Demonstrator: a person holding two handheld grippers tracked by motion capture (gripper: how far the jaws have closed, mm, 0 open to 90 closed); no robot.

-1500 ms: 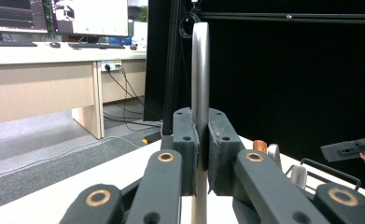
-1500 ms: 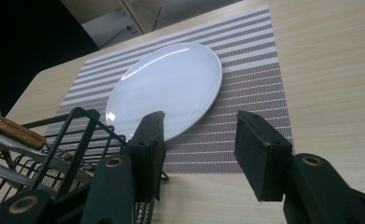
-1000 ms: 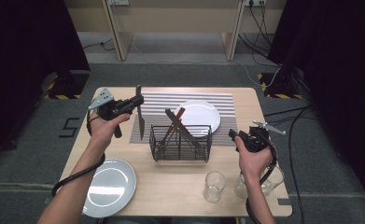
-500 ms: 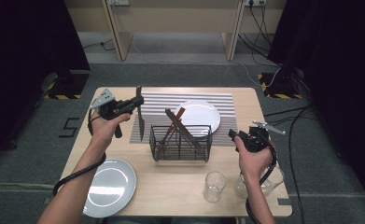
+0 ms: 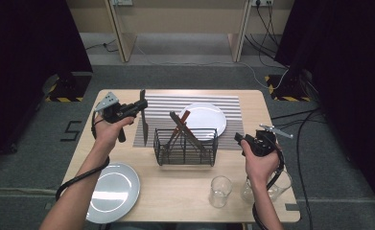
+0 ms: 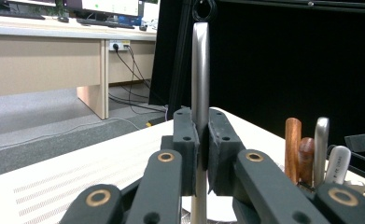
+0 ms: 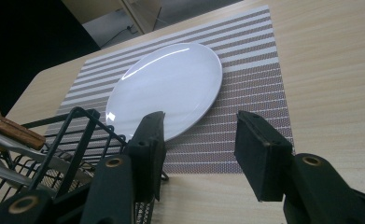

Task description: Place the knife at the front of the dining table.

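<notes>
My left gripper (image 5: pixel 142 105) is raised over the table's back left and is shut on a flat metal knife (image 5: pixel 146 128), which hangs blade-down over the left edge of the striped placemat (image 5: pixel 166 103). In the left gripper view the knife (image 6: pixel 200 65) stands upright, clamped between the pads of the gripper (image 6: pixel 201 137). My right gripper (image 5: pixel 240 139) hovers open just right of the black wire basket (image 5: pixel 162 158), with nothing between its fingers. In the right gripper view the gripper (image 7: pixel 199 140) points toward the white plate (image 7: pixel 166 88), with the basket (image 7: pixel 73 126) at its left.
The basket holds several utensils (image 5: pixel 181 125), some with wooden handles (image 6: pixel 292 147). A white plate (image 5: pixel 206 119) lies on the placemat behind it. A grey plate (image 5: pixel 112 190) sits front left. Two glasses (image 5: pixel 220 190) (image 5: pixel 280 183) stand at the front right near my right forearm.
</notes>
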